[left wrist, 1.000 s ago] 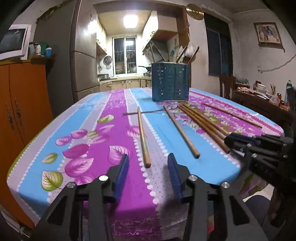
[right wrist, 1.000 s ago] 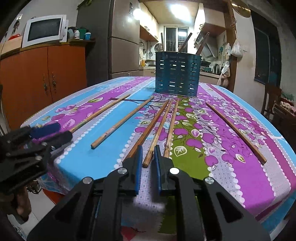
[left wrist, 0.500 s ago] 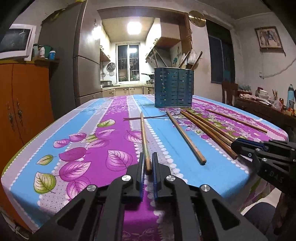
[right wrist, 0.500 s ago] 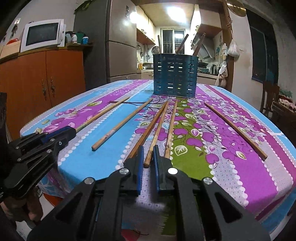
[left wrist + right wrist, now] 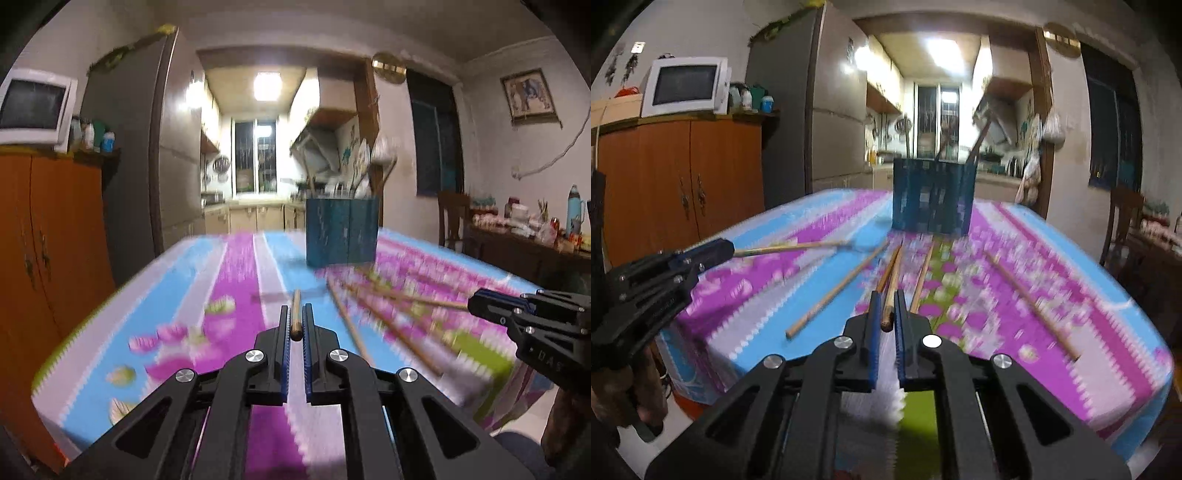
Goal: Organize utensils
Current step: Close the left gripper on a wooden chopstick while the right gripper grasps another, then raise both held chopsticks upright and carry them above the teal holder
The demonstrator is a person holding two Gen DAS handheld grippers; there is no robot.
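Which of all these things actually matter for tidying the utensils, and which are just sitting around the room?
Part of the job:
- left gripper, shut on a chopstick
- right gripper, shut on another chopstick
- loose chopsticks on the table
- blue utensil holder

Just lying about:
- flowered tablecloth
- microwave
- orange cabinet
- fridge

microwave (image 5: 685,85) atop orange cabinet (image 5: 683,177), beside fridge (image 5: 809,99).

Chopsticks (image 5: 837,291) lie on the table (image 5: 1108,295) before the holder (image 5: 932,195).
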